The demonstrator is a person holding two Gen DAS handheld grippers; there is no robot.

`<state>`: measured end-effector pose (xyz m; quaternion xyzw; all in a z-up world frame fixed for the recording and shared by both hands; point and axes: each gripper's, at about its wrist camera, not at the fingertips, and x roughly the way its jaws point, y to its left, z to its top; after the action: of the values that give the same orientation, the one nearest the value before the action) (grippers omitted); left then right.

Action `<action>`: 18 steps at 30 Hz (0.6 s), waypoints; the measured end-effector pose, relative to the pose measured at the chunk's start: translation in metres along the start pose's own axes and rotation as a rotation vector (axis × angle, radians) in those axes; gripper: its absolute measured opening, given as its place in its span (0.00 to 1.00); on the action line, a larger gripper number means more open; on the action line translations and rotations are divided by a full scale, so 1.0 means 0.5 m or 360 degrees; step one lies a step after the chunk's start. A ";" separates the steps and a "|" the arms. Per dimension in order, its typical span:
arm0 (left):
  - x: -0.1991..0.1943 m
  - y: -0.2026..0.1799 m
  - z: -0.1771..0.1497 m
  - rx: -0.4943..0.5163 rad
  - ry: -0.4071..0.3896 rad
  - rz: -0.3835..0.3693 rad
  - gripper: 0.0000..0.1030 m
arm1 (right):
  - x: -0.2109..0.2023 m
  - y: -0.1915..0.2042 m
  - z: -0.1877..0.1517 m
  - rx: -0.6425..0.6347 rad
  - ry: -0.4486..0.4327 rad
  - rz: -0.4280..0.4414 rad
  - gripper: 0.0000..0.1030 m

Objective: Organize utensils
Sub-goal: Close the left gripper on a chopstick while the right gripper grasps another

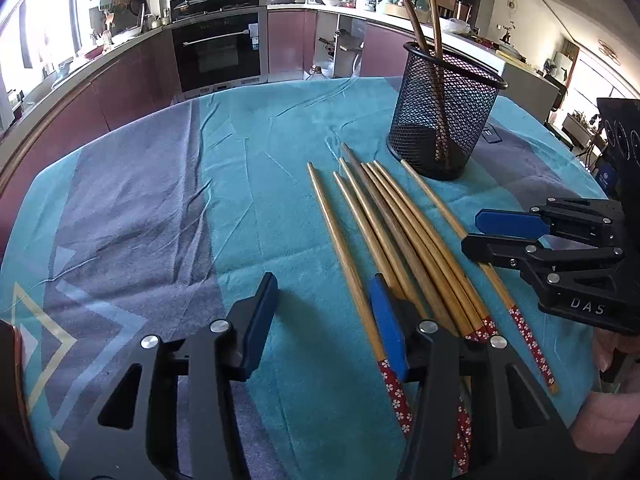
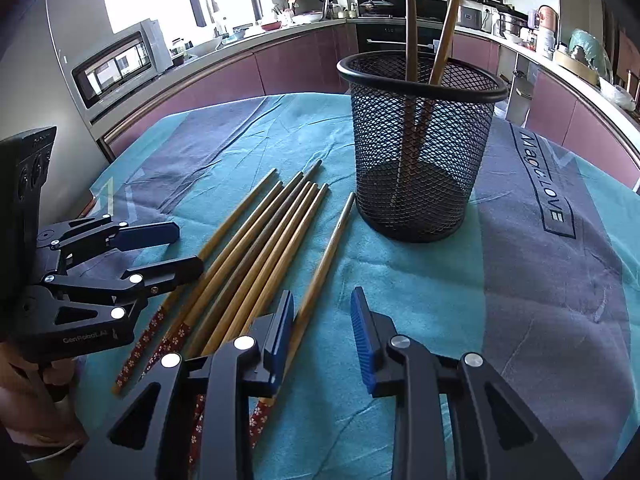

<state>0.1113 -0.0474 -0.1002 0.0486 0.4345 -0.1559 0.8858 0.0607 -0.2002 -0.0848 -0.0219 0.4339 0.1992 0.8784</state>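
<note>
Here the left tool (image 1: 324, 324) sits low over the teal cloth (image 1: 256, 200) on the table, jaws parted to a moderate gap with nothing between the pads. Its right-hand pad rests beside the leftmost loose chopstick (image 1: 344, 264) without gripping it; bare cloth shows in the gap.

Next to the right lies the chopstick bundle (image 1: 404, 240). Seven sticks lie roughly parallel, tapered tips toward the mesh holder (image 1: 444, 116) and patterned red ends toward the person. The middle five touch one another; the outermost stick on each side lies slightly apart.

Further right, the right tool (image 2: 322, 336) stands narrower, also empty. Its left pad lies against the rightmost stick (image 2: 320, 272); whether it actually touches is unclear. No stick lies between its pads.

The mesh holder stands upright just beyond the stick tips and already contains two chopsticks (image 2: 430, 36), leaning against the rim.

Handling judgement: the sticks look light, rigid and smooth, so they are likely to roll or pivot under a loose pinch. An outer stick offers the clearest access. Take hold near mid-length or toward the thicker patterned end, where the section is widest, with the pads square across the shaft. Expect neighbouring sticks to shift if the pads brush them.
</note>
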 end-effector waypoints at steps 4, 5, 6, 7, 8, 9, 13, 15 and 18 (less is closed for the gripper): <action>0.002 0.001 0.006 -0.0011 0.0002 -0.0005 0.45 | 0.003 0.002 0.004 -0.0005 0.0000 -0.0016 0.26; 0.005 0.002 0.009 -0.0015 0.0000 -0.0005 0.45 | 0.005 0.002 0.005 -0.0007 0.0000 -0.0020 0.26; 0.007 0.003 0.013 -0.0018 0.0000 -0.0005 0.45 | 0.007 0.003 0.008 -0.0011 0.0000 -0.0026 0.26; 0.010 0.003 0.017 -0.0022 -0.0001 -0.0004 0.44 | 0.009 0.004 0.011 -0.0012 -0.0001 -0.0029 0.26; 0.014 0.005 0.023 -0.0028 0.0001 -0.0007 0.43 | 0.012 0.006 0.014 -0.0017 0.0001 -0.0032 0.26; 0.017 0.006 0.029 -0.0034 0.0004 -0.0010 0.43 | 0.015 0.007 0.018 -0.0024 0.0003 -0.0037 0.26; 0.033 0.014 0.046 -0.0052 0.0016 -0.0015 0.39 | 0.027 0.008 0.032 -0.0031 0.0005 -0.0045 0.26; 0.039 0.016 0.055 -0.0057 0.0021 -0.0021 0.36 | 0.033 0.009 0.038 -0.0035 0.0003 -0.0051 0.26; 0.048 0.017 0.065 -0.0060 0.0025 -0.0016 0.33 | 0.041 0.011 0.046 -0.0040 -0.0001 -0.0059 0.26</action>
<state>0.1523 -0.0523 -0.0991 0.0311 0.4445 -0.1518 0.8823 0.0870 -0.1835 -0.0855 -0.0409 0.4306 0.1884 0.8817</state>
